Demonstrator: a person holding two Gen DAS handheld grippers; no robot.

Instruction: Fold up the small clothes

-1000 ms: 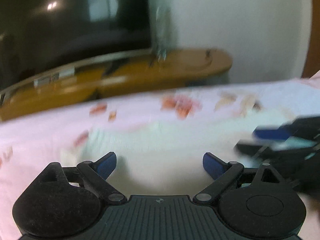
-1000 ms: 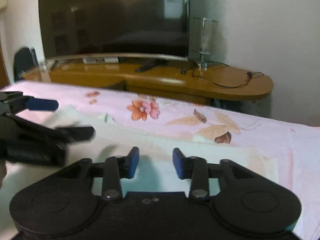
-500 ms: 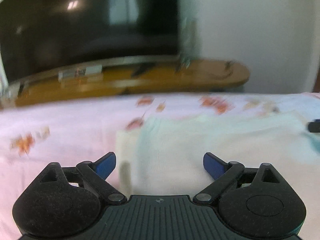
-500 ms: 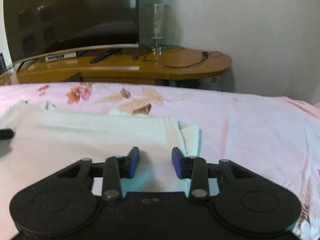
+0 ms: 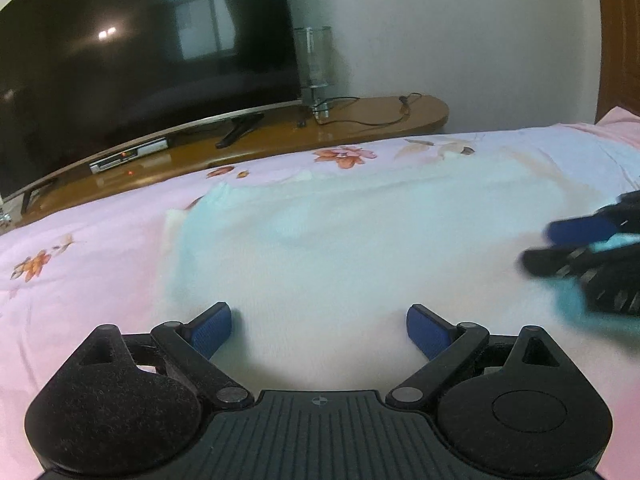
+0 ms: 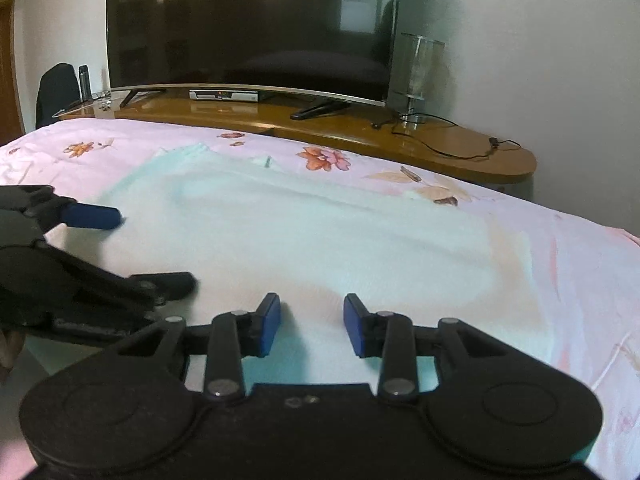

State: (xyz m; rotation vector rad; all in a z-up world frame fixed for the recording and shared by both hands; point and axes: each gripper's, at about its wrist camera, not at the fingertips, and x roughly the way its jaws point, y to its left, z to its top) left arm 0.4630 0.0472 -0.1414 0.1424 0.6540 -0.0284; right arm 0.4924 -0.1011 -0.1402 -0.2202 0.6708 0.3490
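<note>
A pale mint-white garment (image 5: 360,240) lies spread flat on the pink flowered bedsheet (image 5: 80,280). My left gripper (image 5: 319,330) hovers over the garment's near left part with its blue pads wide apart and nothing between them. My right gripper (image 6: 312,326) is over the near middle of the garment (image 6: 320,232), its pads a narrow gap apart, with no cloth pinched. Each gripper shows in the other's view: the right gripper (image 5: 580,248) blurred at the right edge, the left gripper (image 6: 120,252) at the left edge.
Beyond the bed runs a curved wooden stand (image 6: 360,128) with a large dark television (image 6: 248,24), a set-top box (image 6: 224,95), a glass lamp (image 6: 418,76) and a cable (image 6: 452,148). A black chair (image 6: 56,92) stands far left.
Half a second ago the grippers were apart, each near one side edge of the garment. Now both have swung back toward the garment's middle and stand close together. Jaw openings look unchanged.
</note>
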